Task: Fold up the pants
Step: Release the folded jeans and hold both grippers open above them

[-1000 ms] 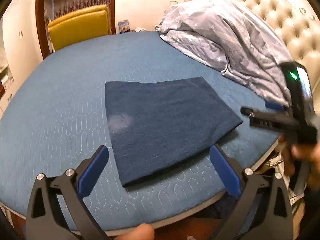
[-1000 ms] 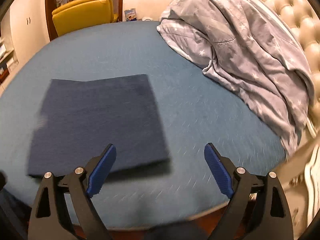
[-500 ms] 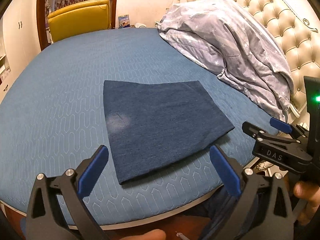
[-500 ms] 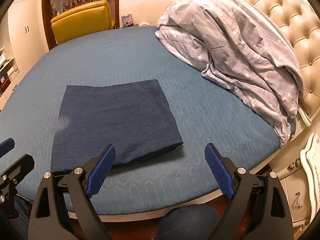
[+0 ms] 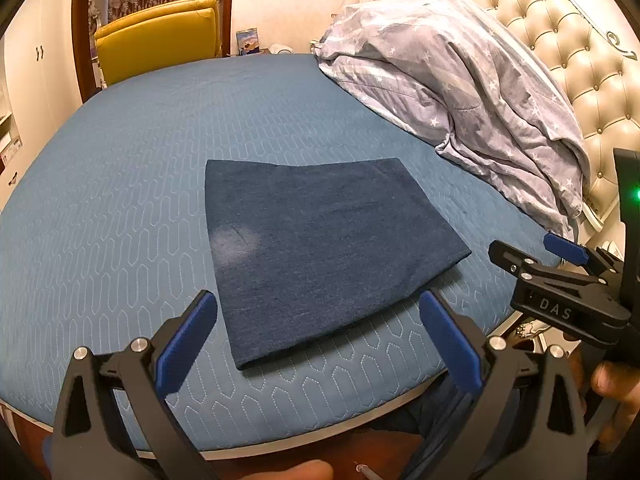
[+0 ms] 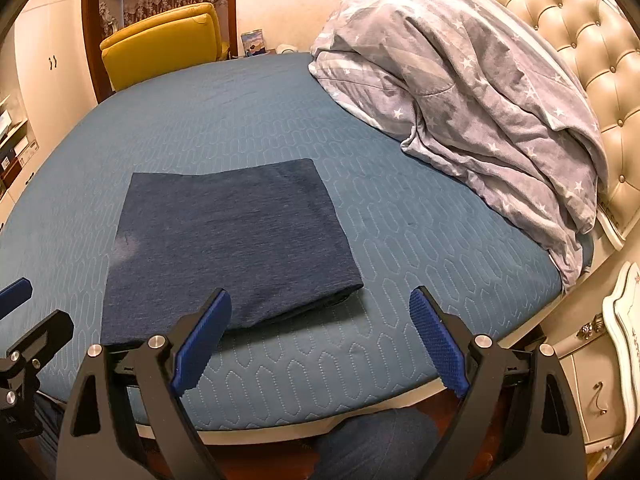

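Note:
Dark blue pants [image 5: 320,248] lie folded into a flat rectangle on the blue bed [image 5: 120,208], near its front edge. A pale worn patch shows on their left side. My left gripper [image 5: 316,340] hovers open above the front edge of the bed, just short of the pants, with nothing between its fingers. In the right wrist view the folded pants [image 6: 232,248] lie left of centre. My right gripper [image 6: 318,340] is open and empty, held back above the bed's front edge, to the right of the pants. The right gripper [image 5: 560,264] also shows at the right of the left wrist view.
A rumpled grey star-print duvet [image 6: 472,92] is piled against the tufted cream headboard [image 6: 592,40]. A yellow armchair [image 5: 160,36] stands beyond the far side of the bed. A white nightstand [image 6: 616,344] sits at the right. A hand [image 5: 616,380] holds the right gripper.
Both grippers have drawn back from the pants toward the bed's front edge and steadied. The right gripper dropped lower in the left wrist view. The pants have not moved.

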